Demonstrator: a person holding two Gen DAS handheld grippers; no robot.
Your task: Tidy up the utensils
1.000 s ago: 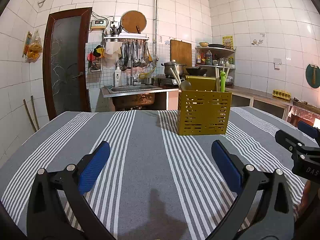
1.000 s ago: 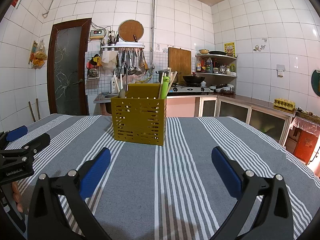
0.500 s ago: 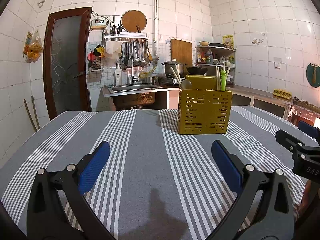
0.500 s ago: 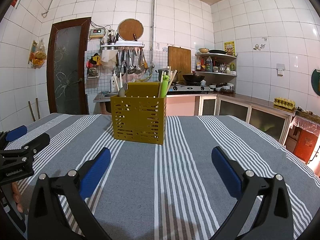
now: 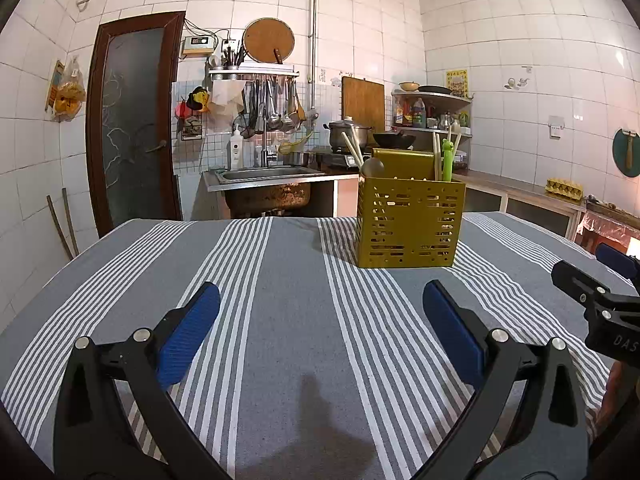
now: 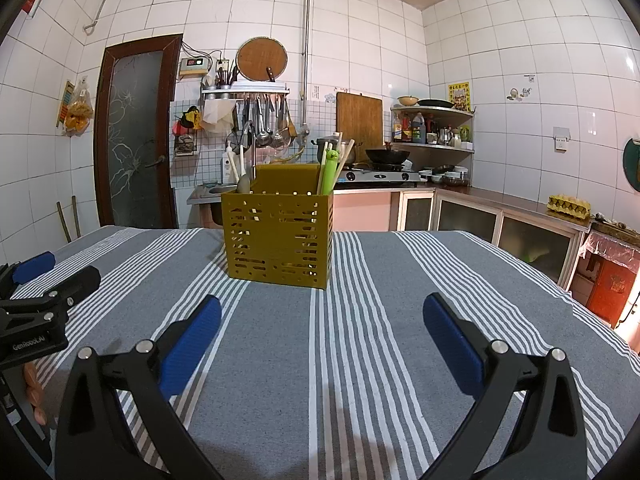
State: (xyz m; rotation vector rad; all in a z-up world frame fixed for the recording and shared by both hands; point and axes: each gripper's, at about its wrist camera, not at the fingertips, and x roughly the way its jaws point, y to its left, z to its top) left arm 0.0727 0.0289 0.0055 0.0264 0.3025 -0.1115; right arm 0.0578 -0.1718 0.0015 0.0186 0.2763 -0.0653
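Note:
A yellow slotted utensil holder [image 5: 410,224] stands upright on the grey striped tablecloth [image 5: 288,300], ahead and to the right of my left gripper. It shows in the right wrist view [image 6: 278,240] ahead and to the left. It holds chopsticks [image 5: 353,147], a spoon [image 5: 373,167] and a green utensil [image 6: 330,172]. My left gripper [image 5: 320,324] is open and empty, low over the cloth. My right gripper [image 6: 322,326] is open and empty, low over the cloth. Each gripper shows at the edge of the other's view.
Beyond the table's far edge are a steel sink [image 5: 268,178], a stove with a wok [image 6: 387,156], low cabinets [image 6: 500,220] and a dark door [image 5: 134,128]. Ladles hang on a wall rack [image 5: 268,100]. A red box [image 6: 612,288] stands at the right.
Both views have shifted very slightly relative to the holder. Both grippers stay open and empty.

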